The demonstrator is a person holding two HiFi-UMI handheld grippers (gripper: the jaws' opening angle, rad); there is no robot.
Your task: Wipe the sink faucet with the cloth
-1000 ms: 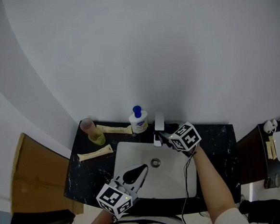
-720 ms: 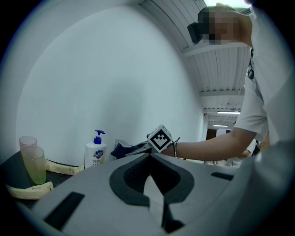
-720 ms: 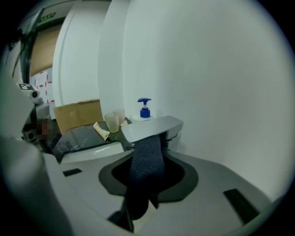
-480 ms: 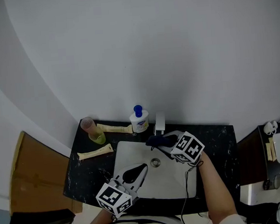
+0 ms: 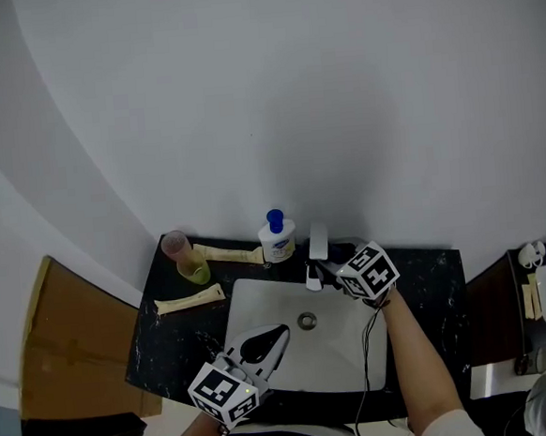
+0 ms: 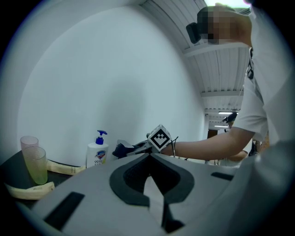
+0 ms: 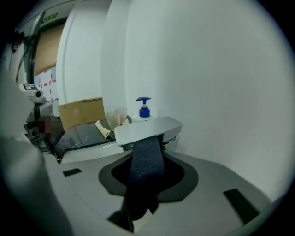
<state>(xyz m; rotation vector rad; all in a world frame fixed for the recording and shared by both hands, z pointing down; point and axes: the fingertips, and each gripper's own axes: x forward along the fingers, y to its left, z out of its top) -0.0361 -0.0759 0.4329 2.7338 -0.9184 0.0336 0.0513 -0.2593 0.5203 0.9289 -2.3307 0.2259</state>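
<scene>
Head view, two cups (image 5: pixel 182 255), soap bottle (image 5: pixel 277 240) beside faucet (image 5: pixel 317 242)

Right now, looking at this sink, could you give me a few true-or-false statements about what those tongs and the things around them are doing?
1. The right tongs grip a dark cloth. True.
2. The cloth touches the faucet. True.
3. The left tongs hold the soap bottle. False: they are shut on nothing, over the front of the sink, and the bottle stands on the counter beside the faucet.
4. The soap bottle's pump is red. False: it is blue.
</scene>
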